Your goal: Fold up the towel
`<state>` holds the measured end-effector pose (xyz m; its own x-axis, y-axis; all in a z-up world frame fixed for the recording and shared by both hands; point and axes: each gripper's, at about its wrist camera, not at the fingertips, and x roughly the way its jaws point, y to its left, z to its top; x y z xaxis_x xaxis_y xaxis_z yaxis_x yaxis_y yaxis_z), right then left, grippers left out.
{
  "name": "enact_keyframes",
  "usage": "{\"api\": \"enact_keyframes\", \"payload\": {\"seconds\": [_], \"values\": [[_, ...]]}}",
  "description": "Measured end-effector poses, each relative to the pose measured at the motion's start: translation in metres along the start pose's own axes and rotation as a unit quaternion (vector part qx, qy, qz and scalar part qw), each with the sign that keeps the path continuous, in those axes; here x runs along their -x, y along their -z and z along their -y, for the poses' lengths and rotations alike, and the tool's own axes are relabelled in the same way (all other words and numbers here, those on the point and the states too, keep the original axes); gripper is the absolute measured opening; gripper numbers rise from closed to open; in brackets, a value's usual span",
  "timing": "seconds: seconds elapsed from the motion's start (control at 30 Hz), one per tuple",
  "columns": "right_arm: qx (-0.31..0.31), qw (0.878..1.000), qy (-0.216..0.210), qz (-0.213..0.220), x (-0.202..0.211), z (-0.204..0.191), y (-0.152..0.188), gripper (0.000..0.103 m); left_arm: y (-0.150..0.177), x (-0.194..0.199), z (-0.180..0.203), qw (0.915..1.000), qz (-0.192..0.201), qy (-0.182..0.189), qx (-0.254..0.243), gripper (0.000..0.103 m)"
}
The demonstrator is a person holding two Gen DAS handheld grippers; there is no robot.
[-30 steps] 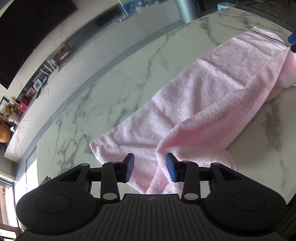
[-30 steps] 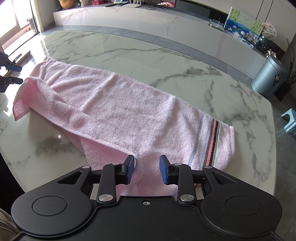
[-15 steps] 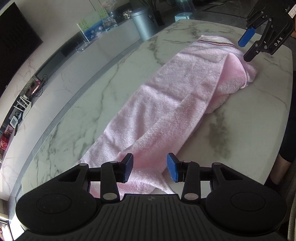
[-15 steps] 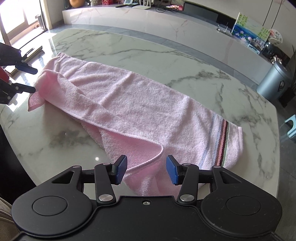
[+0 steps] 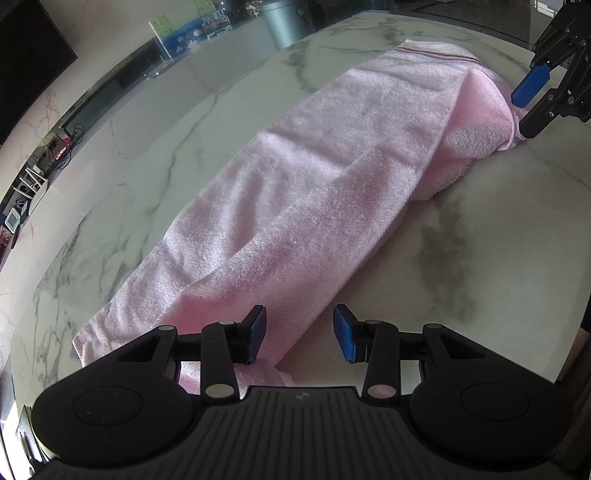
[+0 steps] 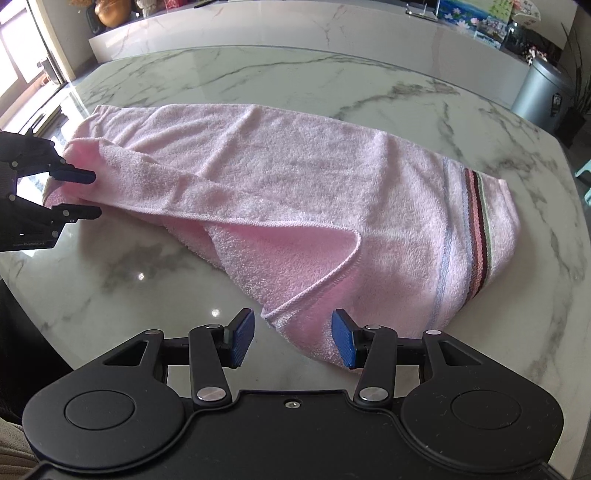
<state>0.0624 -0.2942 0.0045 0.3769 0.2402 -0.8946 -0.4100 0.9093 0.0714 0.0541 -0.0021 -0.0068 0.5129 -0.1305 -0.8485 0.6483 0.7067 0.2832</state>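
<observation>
A pink towel with a striped end band lies lengthwise on the white marble table, its near long edge folded loosely over the rest. My left gripper is open at the plain end, its jaws around the folded edge without gripping. It also shows in the right wrist view, open beside the towel's end. My right gripper is open at the striped end, the towel's near corner between its jaws. It shows in the left wrist view too, open next to the towel.
A grey metal bin stands beyond the table's far right corner. A long marble sideboard with pictures and ornaments runs along the back wall. The table's front edge is close below both grippers.
Both grippers have let the towel's near edge down and opened wider. The folded edge now lies further over the towel. The views have closed in on the towel ends.
</observation>
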Motion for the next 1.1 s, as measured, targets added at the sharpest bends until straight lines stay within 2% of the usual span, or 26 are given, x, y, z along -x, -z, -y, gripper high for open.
{"api": "enact_keyframes", "payload": {"seconds": [0.13,0.2,0.23,0.27,0.33,0.37,0.43,0.5,0.8,0.97,1.1], "values": [[-0.018,1.000,-0.002,0.002,-0.006,0.003,-0.003,0.044,0.002,-0.004,-0.006,0.9999,-0.004,0.008,0.015,0.038],[-0.022,1.000,-0.003,-0.002,-0.009,0.003,-0.004,0.032,0.003,-0.004,-0.011,0.9995,-0.006,0.016,0.027,0.035],[-0.022,1.000,-0.003,-0.004,-0.011,0.003,-0.004,0.021,0.003,-0.004,-0.013,0.9993,-0.006,0.018,0.033,0.030],[-0.022,1.000,-0.003,-0.006,-0.012,0.003,-0.004,0.014,0.004,-0.004,-0.015,0.9991,-0.007,0.020,0.038,0.028],[-0.020,1.000,0.000,-0.005,-0.011,0.004,-0.004,0.009,0.006,-0.003,-0.020,0.9983,-0.006,0.023,0.053,0.015],[-0.018,1.000,0.003,-0.004,-0.010,0.005,-0.003,0.007,0.007,-0.001,-0.023,0.9978,-0.006,0.026,0.060,0.012],[-0.013,1.000,0.007,0.000,-0.006,0.007,-0.002,0.006,0.009,0.000,-0.026,0.9975,-0.004,0.027,0.066,0.004],[-0.003,1.000,0.017,0.005,0.001,0.009,-0.002,0.004,0.011,0.006,-0.029,0.9973,-0.003,0.027,0.068,0.002],[0.050,0.997,0.049,0.027,0.048,0.014,-0.010,0.003,0.015,0.046,-0.039,0.9978,0.007,0.011,0.065,0.002],[0.114,0.993,0.042,0.006,0.075,0.002,-0.007,0.003,0.023,0.078,-0.035,0.9986,0.008,0.016,0.049,0.002],[0.158,0.987,0.028,-0.023,0.088,-0.010,0.002,0.003,0.033,0.096,-0.027,0.9983,0.001,0.033,0.047,0.002]]}}
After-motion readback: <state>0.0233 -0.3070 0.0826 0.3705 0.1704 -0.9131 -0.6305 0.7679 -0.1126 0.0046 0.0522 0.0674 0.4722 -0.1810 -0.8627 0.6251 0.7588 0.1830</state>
